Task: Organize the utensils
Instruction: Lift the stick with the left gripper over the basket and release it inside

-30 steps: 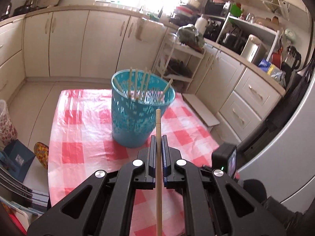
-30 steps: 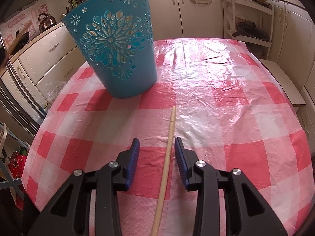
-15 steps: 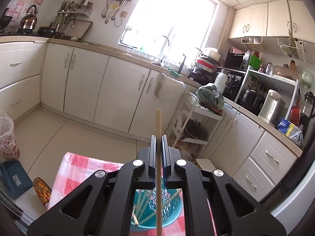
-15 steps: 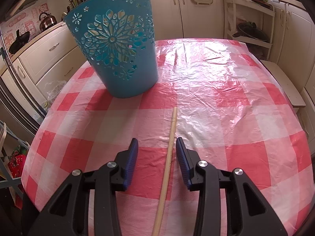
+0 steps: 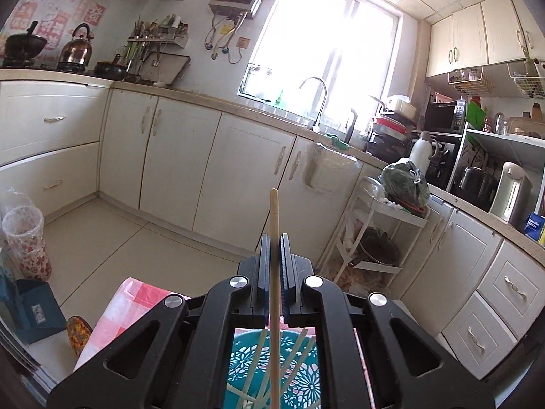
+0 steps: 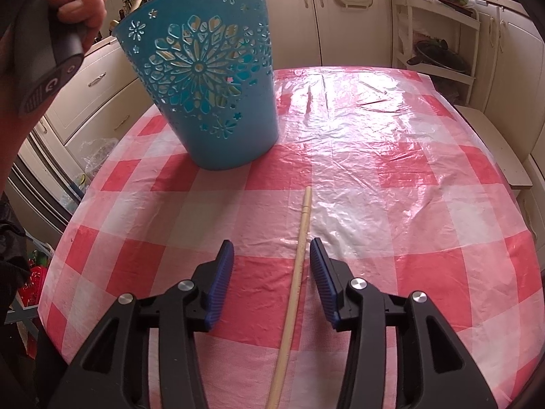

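The left gripper [image 5: 275, 248] is clenched on a wooden chopstick [image 5: 274, 272], pinched mid-length so its tip juts past the pads and its lower end hangs over the open mouth of the blue cut-out basket [image 5: 272, 371] — a hold that looks meant for dropping it in among the chopsticks already leaning there.

The right gripper [image 6: 271, 266] stands released, its jaws having just been opening. A second chopstick [image 6: 294, 286] lies between them on the red-checked tablecloth [image 6: 391, 177], nearer its right pad but touched by neither, its far tip pointing towards the basket [image 6: 218, 78] at far left.

The basket's contents show only through the gripper's frame and through the lattice. The chopstick on the cloth is cut off at the near edge. At upper left a hand [image 6: 80, 3] grips a dark handle, and a pale stick behind it is hard to make out.
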Available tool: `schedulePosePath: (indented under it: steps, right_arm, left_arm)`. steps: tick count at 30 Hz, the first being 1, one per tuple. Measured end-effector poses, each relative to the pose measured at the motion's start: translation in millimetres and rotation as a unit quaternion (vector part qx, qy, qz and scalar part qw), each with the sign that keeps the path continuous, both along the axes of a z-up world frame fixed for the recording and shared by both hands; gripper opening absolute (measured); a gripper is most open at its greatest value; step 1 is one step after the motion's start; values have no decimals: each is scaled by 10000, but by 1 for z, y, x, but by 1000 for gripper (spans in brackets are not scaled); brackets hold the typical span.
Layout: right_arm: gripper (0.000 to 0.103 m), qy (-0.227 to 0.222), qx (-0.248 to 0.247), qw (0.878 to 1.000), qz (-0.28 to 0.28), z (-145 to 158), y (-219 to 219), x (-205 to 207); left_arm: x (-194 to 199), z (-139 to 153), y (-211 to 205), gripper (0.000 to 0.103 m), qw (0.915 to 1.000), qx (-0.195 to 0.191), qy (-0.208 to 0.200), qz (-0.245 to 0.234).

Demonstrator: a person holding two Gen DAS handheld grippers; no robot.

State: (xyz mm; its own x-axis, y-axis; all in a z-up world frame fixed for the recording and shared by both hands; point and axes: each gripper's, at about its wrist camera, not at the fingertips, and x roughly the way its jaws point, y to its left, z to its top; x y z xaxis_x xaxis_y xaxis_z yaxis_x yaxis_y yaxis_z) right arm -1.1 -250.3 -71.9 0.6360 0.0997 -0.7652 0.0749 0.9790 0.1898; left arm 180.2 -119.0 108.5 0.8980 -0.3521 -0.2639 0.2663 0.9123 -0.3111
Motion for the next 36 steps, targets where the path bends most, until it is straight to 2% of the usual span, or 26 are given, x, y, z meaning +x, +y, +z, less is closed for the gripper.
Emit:
schedulePosePath:
  steps: [11,24,28,34,35,36]
  right_arm:
    - [48,2,-5,10000,8,0,2,1]
    - [48,-2,-10,10000,15,0,2,1]
    - [49,-2,-7,10000,16,0,2,1]
    - [50,-3,-9,10000,11,0,3,1]
    - [50,-3,-11,10000,11,0,3,1]
    - [50,-3,-14,10000,12,0,3,1]
  left_arm:
    - [-10,-20,1,5,9996,263,-91,107]
    - [-8,-10,2,5,9989,267,-304,246]
    - [-6,-19,-1,5,9989,399,-184,167]
    - [-6,-38,-12,7,9956,916,168,-100]
    - [-8,-38,-11,10,9952,949,201,-122]
    - [-9,-38,-8,18,9951,956,218,-109]
